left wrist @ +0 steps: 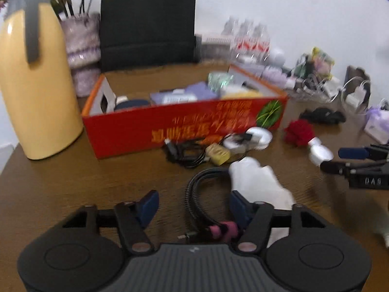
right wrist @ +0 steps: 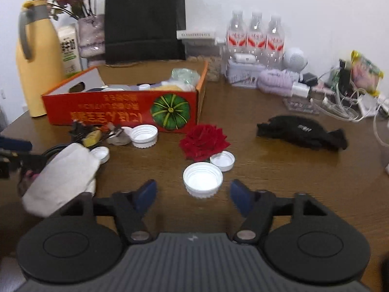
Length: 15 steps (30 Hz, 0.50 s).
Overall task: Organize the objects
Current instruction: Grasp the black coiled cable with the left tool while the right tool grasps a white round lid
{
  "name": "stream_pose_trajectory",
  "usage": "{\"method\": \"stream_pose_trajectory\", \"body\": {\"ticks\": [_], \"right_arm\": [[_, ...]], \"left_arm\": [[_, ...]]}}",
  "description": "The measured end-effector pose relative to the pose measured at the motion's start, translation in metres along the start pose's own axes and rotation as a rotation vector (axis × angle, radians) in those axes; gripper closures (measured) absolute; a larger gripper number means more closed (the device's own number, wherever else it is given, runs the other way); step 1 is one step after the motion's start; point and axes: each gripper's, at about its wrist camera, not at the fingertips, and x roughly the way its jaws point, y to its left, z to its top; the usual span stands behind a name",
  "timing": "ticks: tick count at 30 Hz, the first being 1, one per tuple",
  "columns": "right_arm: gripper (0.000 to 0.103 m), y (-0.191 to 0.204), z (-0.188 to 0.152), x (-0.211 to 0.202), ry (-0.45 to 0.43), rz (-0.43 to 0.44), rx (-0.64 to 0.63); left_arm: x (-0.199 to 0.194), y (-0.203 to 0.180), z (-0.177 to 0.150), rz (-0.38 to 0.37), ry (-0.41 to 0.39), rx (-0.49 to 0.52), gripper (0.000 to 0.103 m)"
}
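Observation:
My left gripper (left wrist: 193,198) hangs open low over the brown table (left wrist: 73,182). A coiled black cable (left wrist: 194,194) with pink plugs (left wrist: 225,230) lies between its blue pads, close to the right one. A white cloth (left wrist: 257,182) lies just right of the coil. My right gripper (right wrist: 193,185) is open too, and a large white cap (right wrist: 203,178) sits on the table just ahead of the gap between its fingertips. A smaller cap (right wrist: 222,160) and a red fabric rose (right wrist: 204,141) lie behind it. The open red box (right wrist: 121,112) holds several items.
More caps (right wrist: 144,132), a tangle of cables (left wrist: 184,153) and a yellow block lie before the box. A black fabric piece (right wrist: 301,131) lies at the right. A yellow jug (left wrist: 36,85), a vase, a black bag (right wrist: 144,19), water bottles (right wrist: 255,36) and clutter line the back.

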Motion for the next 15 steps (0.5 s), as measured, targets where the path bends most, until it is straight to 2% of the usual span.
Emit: {"method": "stream_pose_trajectory", "body": {"ticks": [2, 3, 4, 5, 6, 7, 8, 11, 15], "right_arm": [[0.037, 0.002, 0.001, 0.011, -0.006, -0.032, -0.01], [0.045, 0.003, 0.002, 0.015, -0.007, -0.047, -0.022], [0.061, 0.004, 0.002, 0.02, -0.001, -0.052, -0.029], [0.061, 0.004, 0.002, 0.024, 0.006, -0.044, -0.023], [0.062, 0.002, 0.003, 0.024, 0.003, -0.033, -0.006], [0.062, 0.001, 0.002, 0.023, -0.003, -0.019, 0.009], [0.062, 0.002, 0.002, 0.022, -0.002, -0.013, 0.006], [0.063, 0.004, -0.002, 0.016, -0.009, 0.009, 0.015], [0.063, 0.01, -0.007, -0.007, -0.025, 0.036, 0.022]], "left_arm": [[0.011, 0.004, 0.002, -0.008, 0.022, -0.016, 0.046], [0.015, 0.005, 0.002, -0.008, 0.031, -0.022, 0.046], [0.019, 0.006, 0.002, -0.006, 0.036, -0.024, 0.047], [0.019, 0.005, 0.001, 0.005, 0.021, -0.012, 0.05], [0.02, 0.002, 0.0, 0.019, 0.016, -0.005, 0.063], [0.019, 0.0, 0.0, 0.032, 0.011, -0.002, 0.086], [0.017, -0.001, 0.001, 0.033, 0.014, -0.007, 0.091], [0.002, -0.007, 0.001, 0.082, -0.016, -0.026, 0.093], [-0.048, -0.03, 0.006, 0.2, -0.17, 0.051, 0.094]]}}
